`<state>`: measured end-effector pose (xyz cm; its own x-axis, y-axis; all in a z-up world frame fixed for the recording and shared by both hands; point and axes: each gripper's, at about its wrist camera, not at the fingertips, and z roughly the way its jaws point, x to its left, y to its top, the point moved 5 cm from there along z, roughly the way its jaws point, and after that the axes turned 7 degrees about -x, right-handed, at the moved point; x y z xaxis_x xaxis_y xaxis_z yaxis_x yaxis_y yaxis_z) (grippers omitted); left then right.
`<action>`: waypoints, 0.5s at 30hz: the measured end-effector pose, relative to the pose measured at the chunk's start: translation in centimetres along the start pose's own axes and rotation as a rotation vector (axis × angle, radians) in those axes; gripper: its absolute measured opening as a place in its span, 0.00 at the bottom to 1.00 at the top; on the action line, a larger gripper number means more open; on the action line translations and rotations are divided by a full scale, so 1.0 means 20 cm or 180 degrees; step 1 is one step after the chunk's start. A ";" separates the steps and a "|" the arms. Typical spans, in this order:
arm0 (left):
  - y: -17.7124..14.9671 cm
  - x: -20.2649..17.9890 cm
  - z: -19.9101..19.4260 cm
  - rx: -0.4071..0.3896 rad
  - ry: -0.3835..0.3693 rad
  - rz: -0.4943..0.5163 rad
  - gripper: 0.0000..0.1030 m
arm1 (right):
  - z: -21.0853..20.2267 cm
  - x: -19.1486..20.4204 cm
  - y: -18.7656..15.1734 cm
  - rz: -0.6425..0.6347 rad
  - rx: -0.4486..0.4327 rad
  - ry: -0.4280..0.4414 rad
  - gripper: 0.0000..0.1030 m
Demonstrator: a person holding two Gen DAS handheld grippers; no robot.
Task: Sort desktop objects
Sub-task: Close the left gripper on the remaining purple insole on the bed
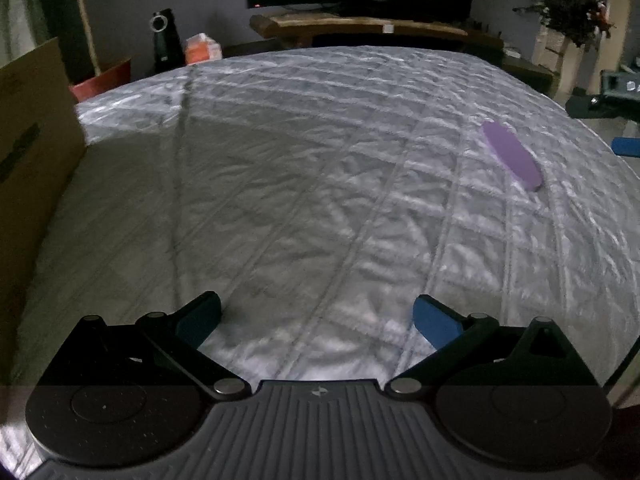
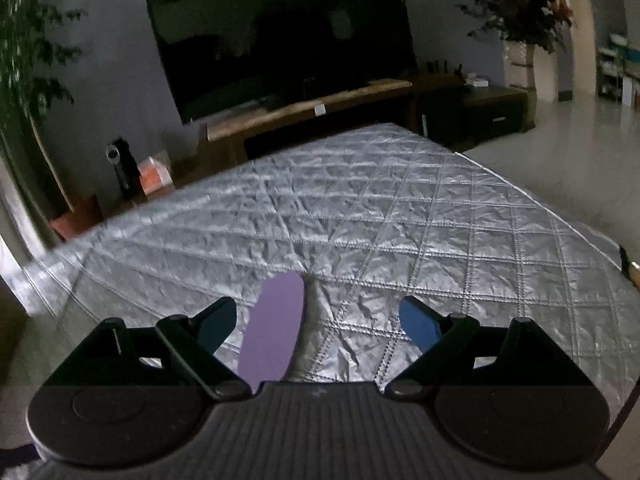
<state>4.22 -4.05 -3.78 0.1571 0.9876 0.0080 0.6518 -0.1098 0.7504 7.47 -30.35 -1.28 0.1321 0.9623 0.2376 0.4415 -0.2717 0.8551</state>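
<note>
A flat purple oblong object (image 1: 512, 155) lies on the silver quilted table cover (image 1: 300, 160) at the right in the left wrist view. In the right wrist view the purple object (image 2: 274, 330) lies between my right gripper's open jaws, nearer the left finger, not gripped. My right gripper (image 2: 318, 322) is open just above the cover (image 2: 400, 220). My left gripper (image 1: 318, 320) is open and empty, low over the cover's near part, far left of the purple object. A blue finger tip (image 1: 626, 146) of the right gripper shows at the right edge.
A cardboard box (image 1: 32, 152) stands on the table's left edge. Behind the table are a TV (image 2: 280, 36), a wooden TV bench (image 2: 308, 116), a black speaker (image 1: 166, 40), an orange box (image 1: 202, 50) and potted plants (image 2: 524, 12). The table's right edge (image 2: 540, 200) drops to the floor.
</note>
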 end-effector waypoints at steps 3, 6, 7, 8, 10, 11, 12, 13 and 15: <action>0.04 -0.08 0.03 -0.0037 -0.0122 0.0032 1.00 | -0.04 -0.01 0.02 -0.0048 -0.0077 -0.0003 0.84; 0.11 -0.17 0.05 -0.0128 -0.0253 0.0040 1.00 | -0.07 -0.01 0.03 -0.0102 -0.0153 0.0033 0.85; 0.13 -0.20 0.06 -0.0168 -0.0287 0.0015 1.00 | -0.08 -0.01 0.04 -0.0114 -0.0181 0.0052 0.85; 0.16 -0.23 0.08 -0.0194 -0.0314 -0.0032 1.00 | -0.09 -0.02 0.05 -0.0096 -0.0211 0.0069 0.85; 0.21 -0.27 0.13 -0.0206 -0.0363 -0.0146 1.00 | -0.10 -0.05 0.07 0.0027 -0.0256 0.0092 0.85; 0.23 -0.30 0.16 -0.0184 -0.0388 -0.0198 1.00 | -0.11 -0.07 0.08 0.0100 -0.0280 0.0098 0.85; 0.25 -0.33 0.18 -0.0168 -0.0405 -0.0206 0.99 | -0.12 -0.09 0.09 0.0177 -0.0306 0.0099 0.85; 0.26 -0.37 0.19 -0.0159 -0.0413 -0.0163 0.99 | -0.13 -0.11 0.10 0.0250 -0.0333 0.0107 0.85; 0.29 -0.44 0.23 -0.0141 -0.0430 -0.0077 0.99 | -0.15 -0.14 0.11 0.0368 -0.0390 0.0133 0.85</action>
<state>9.97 -13.98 -2.46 0.2421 0.9654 -0.0972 0.6236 -0.0780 0.7779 5.45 -33.69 1.33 0.1376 0.9249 0.3545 0.3136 -0.3802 0.8701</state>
